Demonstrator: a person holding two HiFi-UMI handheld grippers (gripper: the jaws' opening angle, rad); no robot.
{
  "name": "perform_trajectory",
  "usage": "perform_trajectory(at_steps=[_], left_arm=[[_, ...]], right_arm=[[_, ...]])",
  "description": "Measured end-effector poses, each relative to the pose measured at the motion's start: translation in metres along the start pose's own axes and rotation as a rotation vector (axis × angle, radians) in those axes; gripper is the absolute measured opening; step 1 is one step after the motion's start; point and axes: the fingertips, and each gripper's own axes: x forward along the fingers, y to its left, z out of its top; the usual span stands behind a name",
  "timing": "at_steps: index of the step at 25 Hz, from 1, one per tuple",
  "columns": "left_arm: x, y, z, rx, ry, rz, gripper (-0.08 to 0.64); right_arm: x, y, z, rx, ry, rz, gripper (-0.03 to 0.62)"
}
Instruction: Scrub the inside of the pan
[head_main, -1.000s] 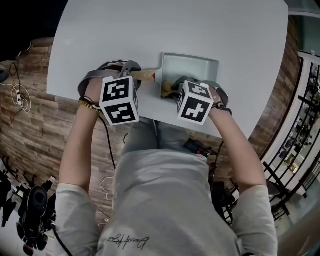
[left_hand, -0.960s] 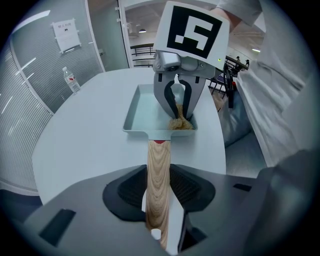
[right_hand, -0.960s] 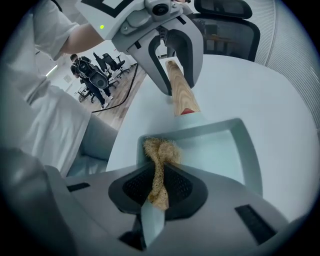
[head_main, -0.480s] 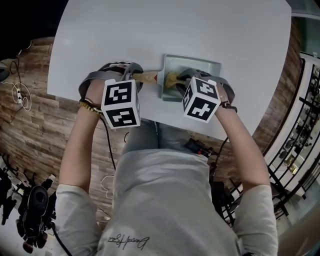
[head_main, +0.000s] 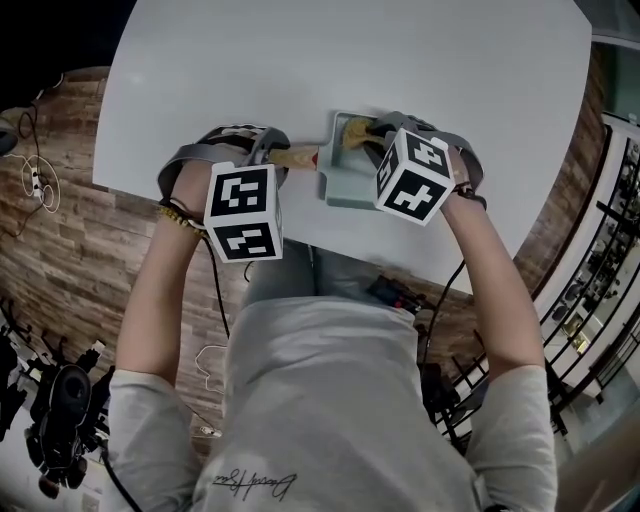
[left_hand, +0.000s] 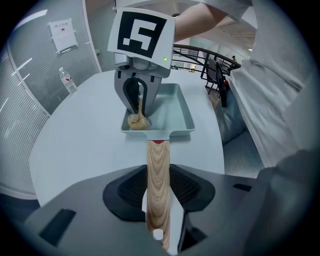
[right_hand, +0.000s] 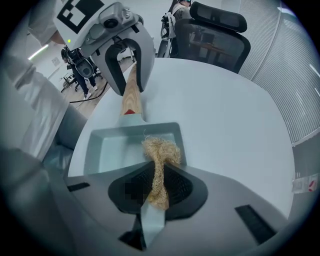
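Observation:
A pale blue-green rectangular pan lies on the white table, its wooden handle pointing left. My left gripper is shut on that handle, jaws either side of the wood. My right gripper points steeply down into the pan and is shut on a tan fibre scrubber. The scrubber's loose end rests on the pan floor in the corner by the handle, on the pan's far side in the head view. The right gripper's cube hides much of the pan from above.
The pan sits close to the near edge of the table, above the person's lap. A water bottle stands far across the table. An office chair stands beyond the table's other side.
My right gripper has carried the scrubber from the pan's near side across to its far side. The left gripper and the handle have stayed put.

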Motion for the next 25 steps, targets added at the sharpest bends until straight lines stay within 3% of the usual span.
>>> perform_trajectory(at_steps=[8, 25], left_arm=[[0.002, 0.0, 0.0, -0.016, 0.006, 0.009, 0.149], [0.002, 0.003, -0.005, -0.029, 0.026, 0.028, 0.15]], right_arm=[[0.001, 0.006, -0.003, -0.003, 0.009, -0.028, 0.067], [0.001, 0.067, -0.015, -0.013, 0.031, 0.079, 0.067]])
